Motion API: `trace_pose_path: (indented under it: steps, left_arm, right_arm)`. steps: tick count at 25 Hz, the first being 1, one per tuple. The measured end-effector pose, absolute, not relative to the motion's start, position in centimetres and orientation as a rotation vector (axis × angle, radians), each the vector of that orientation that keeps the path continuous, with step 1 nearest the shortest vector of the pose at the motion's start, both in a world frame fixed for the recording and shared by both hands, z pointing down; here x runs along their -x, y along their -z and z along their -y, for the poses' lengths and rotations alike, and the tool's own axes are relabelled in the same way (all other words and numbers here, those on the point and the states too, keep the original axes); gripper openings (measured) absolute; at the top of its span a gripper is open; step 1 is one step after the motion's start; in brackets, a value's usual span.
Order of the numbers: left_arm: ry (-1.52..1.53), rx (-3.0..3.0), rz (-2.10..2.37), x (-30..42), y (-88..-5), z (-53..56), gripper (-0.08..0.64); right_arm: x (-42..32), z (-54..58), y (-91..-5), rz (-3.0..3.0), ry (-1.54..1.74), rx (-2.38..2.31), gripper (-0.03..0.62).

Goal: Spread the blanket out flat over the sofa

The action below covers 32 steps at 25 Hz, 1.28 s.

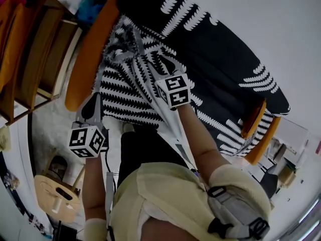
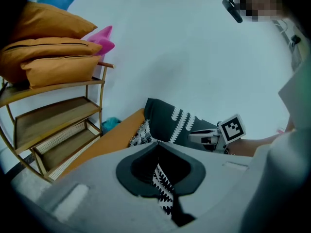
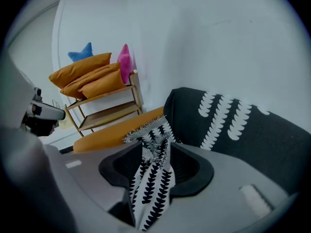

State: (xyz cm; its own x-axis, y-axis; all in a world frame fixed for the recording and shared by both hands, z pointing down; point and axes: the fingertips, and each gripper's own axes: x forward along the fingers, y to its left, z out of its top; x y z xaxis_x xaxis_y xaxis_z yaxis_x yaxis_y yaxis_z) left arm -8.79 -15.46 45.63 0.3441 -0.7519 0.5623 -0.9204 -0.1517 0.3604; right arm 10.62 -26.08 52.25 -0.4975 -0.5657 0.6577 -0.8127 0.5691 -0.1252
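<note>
A black blanket (image 1: 220, 59) with white leaf stripes covers most of the orange sofa (image 1: 88, 54). Its near left part is turned over, white with black marks, and bunched (image 1: 123, 79). My right gripper (image 1: 128, 51) is above the sofa's left end, shut on a gathered fringed edge of the blanket (image 3: 150, 178). My left gripper (image 1: 94, 102) is lower, at the sofa's front edge, shut on a narrow strip of the same blanket (image 2: 163, 188). In the left gripper view the right gripper's marker cube (image 2: 232, 128) shows over the blanket (image 2: 170, 118).
A wooden shelf rack (image 1: 40, 54) stands left of the sofa, with orange cushions (image 2: 53, 47), a pink one and a blue one stacked on top. A round wooden stool (image 1: 55, 195) is at my lower left. An orange cushion (image 1: 253, 119) sits at the sofa's right end.
</note>
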Motion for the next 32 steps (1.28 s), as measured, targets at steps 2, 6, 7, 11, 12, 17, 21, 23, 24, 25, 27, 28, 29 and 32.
trace_pose_path:
  steps: [2,6,7,11,12,17,21,23,24,25,27,28,29,32]
  left_arm:
    - [-0.338,-1.929,1.461,8.9,-46.7,16.2,0.002]
    - [-0.334,-1.887,1.467,9.2,-48.9,17.9,0.002]
    - [-0.336,-1.88,1.468,9.2,-49.5,18.4,0.002]
    - [-0.347,-1.854,1.464,9.2,-52.2,19.9,0.003]
    - [-0.348,-1.853,1.462,9.2,-52.8,20.1,0.003]
    - [-0.379,-1.863,1.455,8.5,-54.9,21.5,0.003]
    - [-0.408,-1.843,1.455,8.5,-57.1,22.5,0.003]
    - [-0.408,-1.819,1.471,8.8,-58.2,23.1,0.003]
    - [-0.408,-1.808,1.479,8.9,-58.7,23.3,0.003]
    - [-0.41,-1.799,1.485,9.0,-59.2,23.5,0.003]
    - [-0.422,-1.789,1.491,9.0,-60.1,23.9,0.003]
    - [-0.428,-1.788,1.494,8.9,-60.3,24.1,0.003]
    - [-0.432,-1.79,1.497,8.9,-60.5,24.4,0.003]
    - [-0.439,-1.803,1.504,8.8,-60.7,25.2,0.003]
  right_arm:
    - [-10.4,27.3,-53.8,2.227,-0.575,-1.085,0.184]
    - [-10.2,29.5,-56.7,2.202,-0.576,-1.083,0.184]
    - [-10.1,29.9,-57.6,2.194,-0.581,-1.086,0.184]
    - [-9.8,30.7,-61.1,2.16,-0.616,-1.084,0.184]
    - [-9.7,30.8,-61.9,2.153,-0.622,-1.085,0.184]
    - [-9.8,31.3,-65.6,2.125,-0.655,-1.106,0.184]
    - [-10.1,31.9,-68.8,2.086,-0.708,-1.124,0.186]
    - [-10.2,32.5,-70.0,2.078,-0.731,-1.134,0.186]
    - [-10.3,32.7,-70.6,2.074,-0.744,-1.14,0.187]
    - [-10.3,32.8,-71.2,2.07,-0.759,-1.146,0.187]
    - [-10.4,33.0,-72.2,2.064,-0.789,-1.158,0.189]
    - [-10.4,33.1,-72.6,2.062,-0.801,-1.166,0.192]
    - [-10.5,33.3,-72.9,2.062,-0.81,-1.175,0.194]
    - [-10.7,33.8,-73.6,2.063,-0.829,-1.196,0.202]
